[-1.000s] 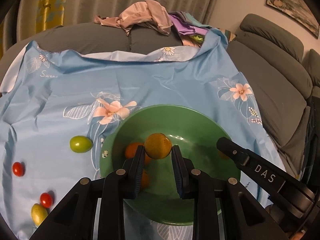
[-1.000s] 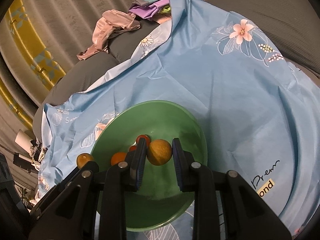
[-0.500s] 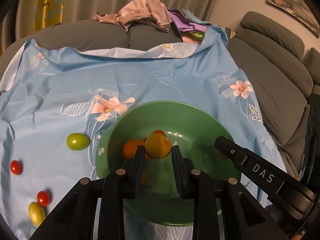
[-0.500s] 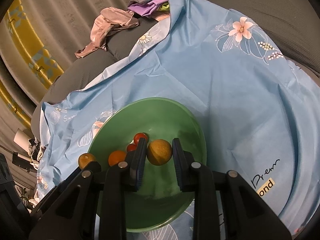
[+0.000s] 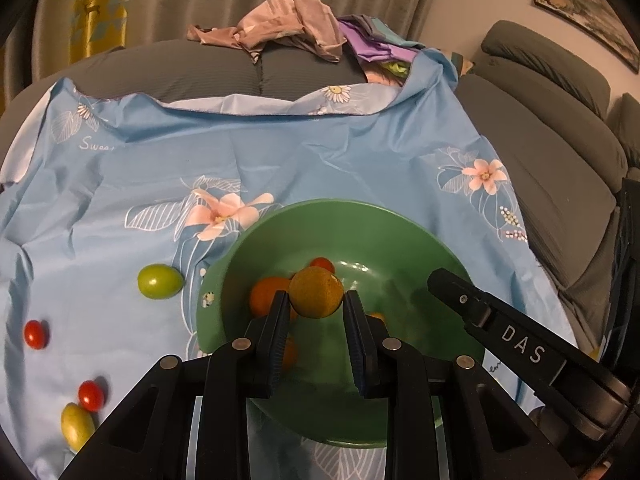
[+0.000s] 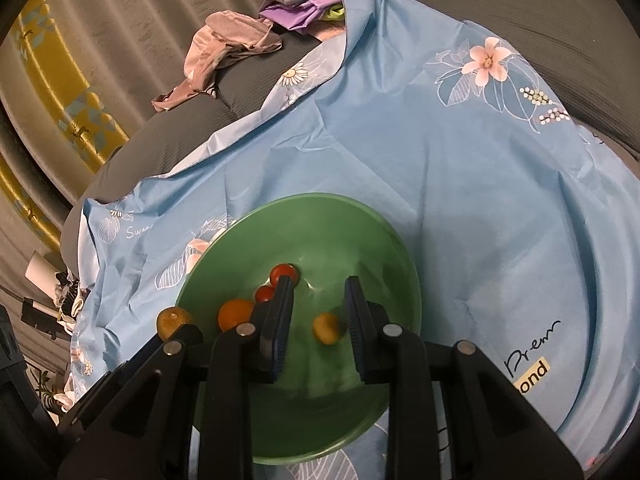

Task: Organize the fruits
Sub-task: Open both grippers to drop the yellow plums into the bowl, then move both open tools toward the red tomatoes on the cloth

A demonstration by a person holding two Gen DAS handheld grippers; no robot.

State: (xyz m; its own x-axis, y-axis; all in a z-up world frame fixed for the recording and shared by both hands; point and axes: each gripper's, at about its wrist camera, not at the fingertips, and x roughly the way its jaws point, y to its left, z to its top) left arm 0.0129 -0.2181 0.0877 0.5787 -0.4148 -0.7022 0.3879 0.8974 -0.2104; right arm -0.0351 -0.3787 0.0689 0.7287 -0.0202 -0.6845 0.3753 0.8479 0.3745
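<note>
A green bowl (image 5: 360, 220) sits on a blue floral cloth (image 5: 280, 160). My left gripper (image 5: 316, 304) is shut on a yellow-orange fruit (image 5: 316, 292) and holds it over the bowl. An orange fruit (image 5: 268, 294) and a red tomato (image 5: 322, 264) lie in the bowl. My right gripper (image 6: 318, 294) is open above the bowl (image 6: 372, 240); a blurred yellow-orange fruit (image 6: 326, 328) is below its fingers inside the bowl. Red tomatoes (image 6: 282, 274) and an orange fruit (image 6: 236, 314) lie beside it. The left gripper's fruit (image 6: 173, 320) shows at the left.
On the cloth left of the bowl lie a green fruit (image 5: 160, 281), two red tomatoes (image 5: 35, 334) (image 5: 91, 396) and a yellow fruit (image 5: 76, 426). Crumpled clothes (image 5: 288, 32) lie on the grey sofa (image 5: 560, 128) behind.
My right gripper has opened and its yellow-orange fruit has dropped into the bowl. My left gripper, still holding its fruit, has drawn back and up a little over the bowl.
</note>
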